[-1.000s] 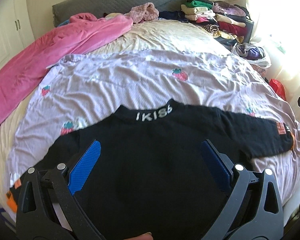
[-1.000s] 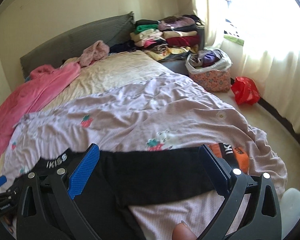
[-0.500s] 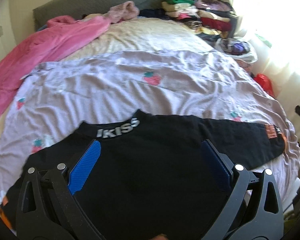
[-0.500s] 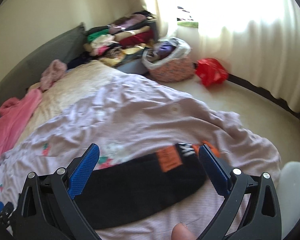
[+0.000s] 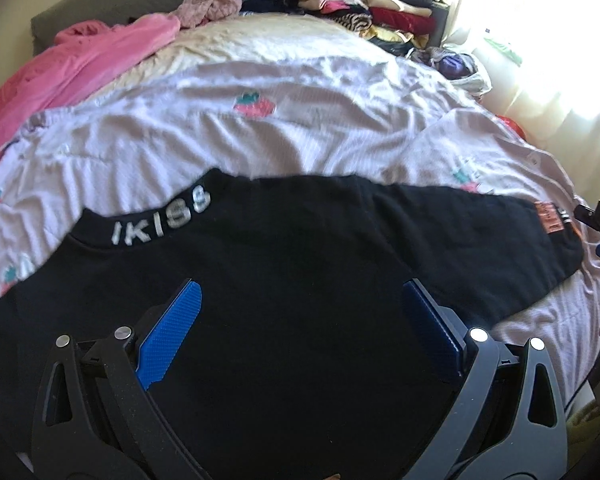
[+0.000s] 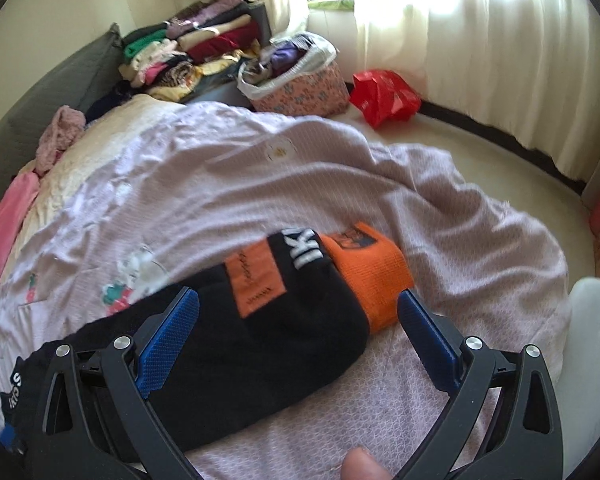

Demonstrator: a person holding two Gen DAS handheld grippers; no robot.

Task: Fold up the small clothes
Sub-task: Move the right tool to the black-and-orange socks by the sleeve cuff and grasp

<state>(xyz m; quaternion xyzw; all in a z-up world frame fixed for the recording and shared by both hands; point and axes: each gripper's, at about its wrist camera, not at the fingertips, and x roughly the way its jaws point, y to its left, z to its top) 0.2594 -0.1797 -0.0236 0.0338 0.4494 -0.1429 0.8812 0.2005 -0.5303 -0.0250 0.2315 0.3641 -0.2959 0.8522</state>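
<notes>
I see the black top spread flat on the lilac strawberry-print sheet, its orange cuff at my right gripper's twelve o'clock. Both my left gripper and right gripper gape wide, holding nothing. Folded clothes sit at eleven o'clock, curtains at one.

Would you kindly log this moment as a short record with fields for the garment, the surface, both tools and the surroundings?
garment: black sweatshirt, spread flat, collar lettering facing up
sleeve: orange cuff lies between the right tool's fingers
surface: lilac strawberry-print bedspread
left tool: open, over the sweatshirt body, gripping nothing
right tool: open, around the sleeve end
surroundings: pink blanket to the left; stack of folded clothes by the headboard; red bag on the floor
</notes>
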